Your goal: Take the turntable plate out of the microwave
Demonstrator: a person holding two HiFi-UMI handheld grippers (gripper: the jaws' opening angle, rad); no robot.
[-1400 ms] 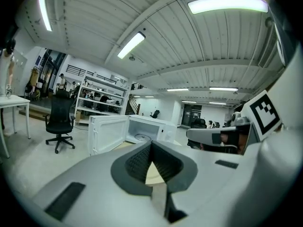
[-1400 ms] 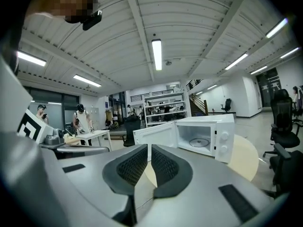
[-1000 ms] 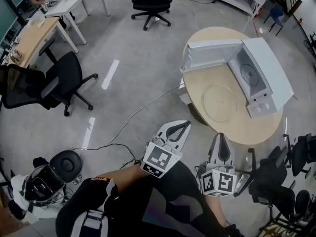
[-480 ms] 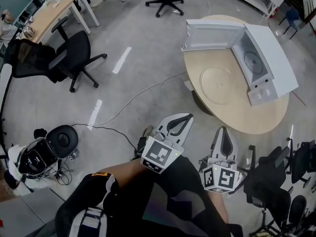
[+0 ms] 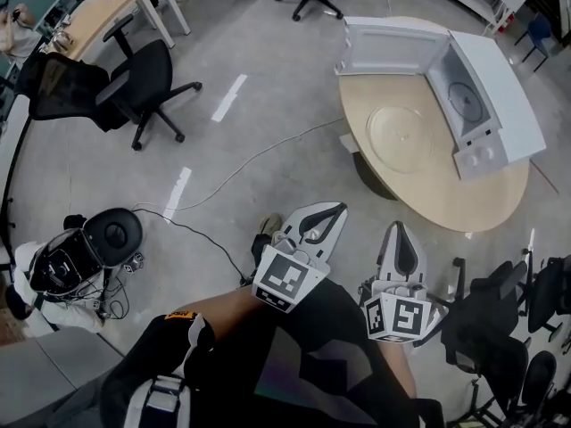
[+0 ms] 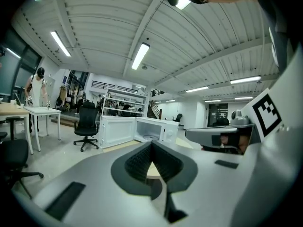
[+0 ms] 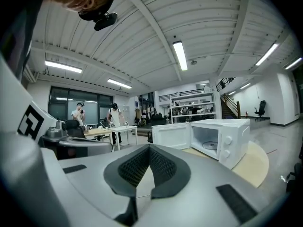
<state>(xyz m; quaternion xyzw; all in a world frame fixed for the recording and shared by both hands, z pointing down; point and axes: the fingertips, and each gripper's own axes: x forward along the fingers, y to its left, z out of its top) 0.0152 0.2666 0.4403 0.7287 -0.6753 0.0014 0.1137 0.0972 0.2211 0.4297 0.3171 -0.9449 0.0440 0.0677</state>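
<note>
Two closed tools (image 5: pixel 332 210) (image 5: pixel 398 228); one turntable plate (image 5: pixel 467 98) inside one microwave (image 5: pixel 500 78).

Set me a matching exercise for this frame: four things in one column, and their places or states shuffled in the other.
Things:
1. microwave door
2. left gripper
3. microwave
4. black office chair

Places or states:
A. stands on the floor beside the wooden desk
B. swung open
C. fingers together, nothing between them
D. sits on the round table

Pairs: 1-B, 2-C, 3-D, 4-A
</note>
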